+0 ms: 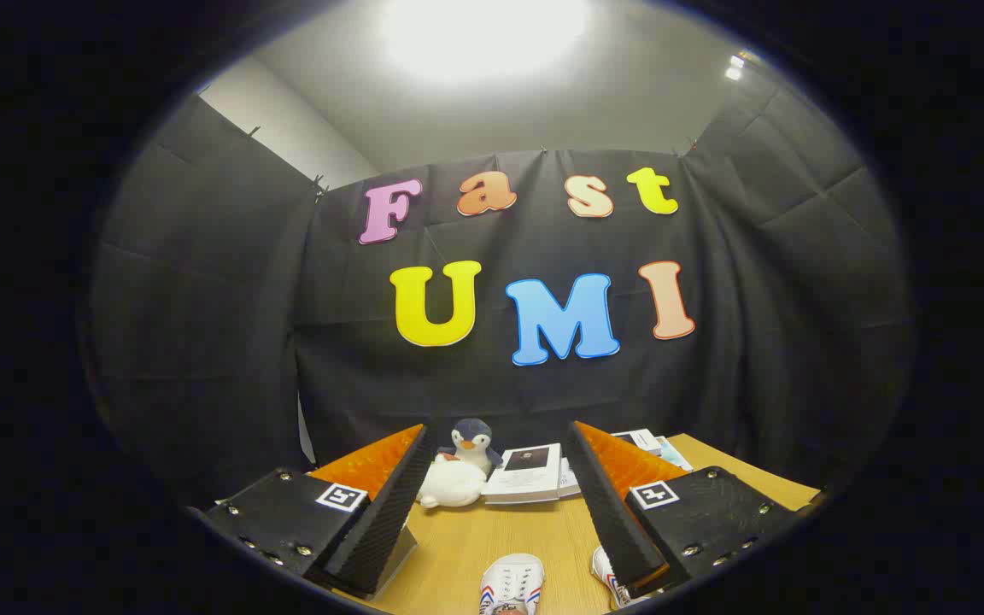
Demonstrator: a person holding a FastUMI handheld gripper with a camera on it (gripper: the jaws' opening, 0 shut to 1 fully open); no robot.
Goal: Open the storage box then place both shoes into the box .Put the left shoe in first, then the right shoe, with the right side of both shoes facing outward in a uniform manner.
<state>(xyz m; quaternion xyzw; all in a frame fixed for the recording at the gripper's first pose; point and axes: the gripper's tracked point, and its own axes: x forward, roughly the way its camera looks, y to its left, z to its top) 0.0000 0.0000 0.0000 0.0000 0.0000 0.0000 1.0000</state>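
Note:
My gripper (496, 440) is held high above a wooden table (475, 538), its two fingers (389, 491) spread wide apart with nothing between them. Below and between the fingers, the toe of a white shoe (511, 582) with red and blue stripes points away from me. A second white shoe (607, 581) lies just to its right, mostly hidden behind the right finger. Under the left finger a clear, shiny corner (402, 547) shows; I cannot tell whether it is the storage box.
At the far side of the table stand a grey penguin plush (472, 442) and a white plush (451, 487) in front of it. Beside them lie a white book (528, 474) and several more books (650, 444). Black cloth walls close in the booth.

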